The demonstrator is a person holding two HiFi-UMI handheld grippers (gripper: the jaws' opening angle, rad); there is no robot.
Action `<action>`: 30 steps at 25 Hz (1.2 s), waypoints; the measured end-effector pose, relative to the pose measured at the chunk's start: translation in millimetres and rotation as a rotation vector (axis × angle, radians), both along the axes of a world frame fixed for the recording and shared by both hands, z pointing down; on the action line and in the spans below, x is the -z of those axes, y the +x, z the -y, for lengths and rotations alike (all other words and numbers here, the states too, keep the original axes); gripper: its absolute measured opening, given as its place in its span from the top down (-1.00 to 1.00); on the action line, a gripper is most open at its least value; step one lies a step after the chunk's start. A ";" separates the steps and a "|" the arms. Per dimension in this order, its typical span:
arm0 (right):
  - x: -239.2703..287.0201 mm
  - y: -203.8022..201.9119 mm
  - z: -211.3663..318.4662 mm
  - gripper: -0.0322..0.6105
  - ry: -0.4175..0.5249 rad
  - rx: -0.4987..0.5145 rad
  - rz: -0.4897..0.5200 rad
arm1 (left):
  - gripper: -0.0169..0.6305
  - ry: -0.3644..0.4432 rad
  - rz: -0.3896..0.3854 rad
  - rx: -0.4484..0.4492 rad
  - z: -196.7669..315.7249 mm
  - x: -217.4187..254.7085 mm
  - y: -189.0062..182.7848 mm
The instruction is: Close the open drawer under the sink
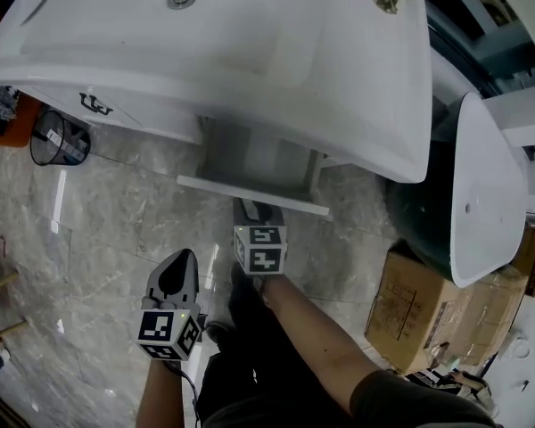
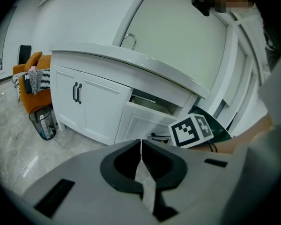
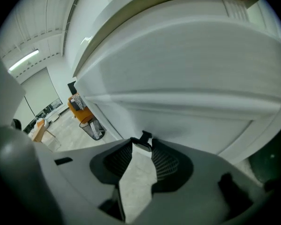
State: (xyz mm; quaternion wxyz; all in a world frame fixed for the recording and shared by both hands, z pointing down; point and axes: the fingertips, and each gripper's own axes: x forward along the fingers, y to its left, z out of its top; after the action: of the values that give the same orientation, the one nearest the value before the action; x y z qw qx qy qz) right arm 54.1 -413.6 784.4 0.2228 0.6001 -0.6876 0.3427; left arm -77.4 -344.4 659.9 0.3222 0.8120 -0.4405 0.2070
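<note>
Looking down from the head view, the drawer [image 1: 250, 194] sticks out from under the sink [image 1: 339, 78] right in the middle of the frame, with its white front panel facing the person. So the closing isn't done yet.

The right hand-held gripper [image 1: 250, 209] sits just below that panel, tips very near the front edge, though I can't tell if it's touching. In its own view the jaws stand apart with only floor [image 3: 136, 177] showing through the gap, so it's holding nothing. The left hand-held gripper [image 1: 180, 259] hangs back at lower left, well clear of the drawer. Its jaws are pressed together and there's nothing in them.

What I'd worry about from here:
- The right one looks lined up toward the right half of the panel, not dead centre. An off-centre shove could twist the drawer on its runners and jam it partway.
- With the jaws apart, one finger could ride over the top lip and drop into the drawer instead of pushing it.
- There's a small dark bit right at the tips in the right gripper view. I can't make out what it is, but it could snag.
- Pushing too hard would probably slam the drawer or make it bounce back open.
</note>
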 end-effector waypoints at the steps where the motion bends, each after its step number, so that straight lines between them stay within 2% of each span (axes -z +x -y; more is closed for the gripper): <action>1: -1.0 0.0 1.1 0.47 -0.001 0.016 -0.025 | 0.89 0.001 0.003 0.002 2.5 -1.4 -0.4; 3: -2.0 1.0 4.9 0.50 0.007 0.028 -0.052 | 0.89 0.003 0.006 0.007 7.3 -3.2 -1.2; 13: -0.1 25.2 52.7 0.51 0.066 0.013 -0.033 | 0.89 -0.011 0.008 0.019 15.7 -10.1 -9.3; 23: 7.5 54.1 112.5 0.51 0.109 0.002 -0.062 | 0.89 -0.016 0.009 0.029 18.6 -11.7 -12.8; 30: 7.2 53.5 115.2 0.52 0.114 -0.004 -0.049 | 0.89 -0.022 0.003 0.038 19.2 -11.9 -16.1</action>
State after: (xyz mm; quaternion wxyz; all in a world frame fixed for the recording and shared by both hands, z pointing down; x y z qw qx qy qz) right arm 107.6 -528.8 777.2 0.2044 0.6213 -0.6991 0.2888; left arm -93.5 -363.5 671.8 0.3344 0.7997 -0.4539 0.2067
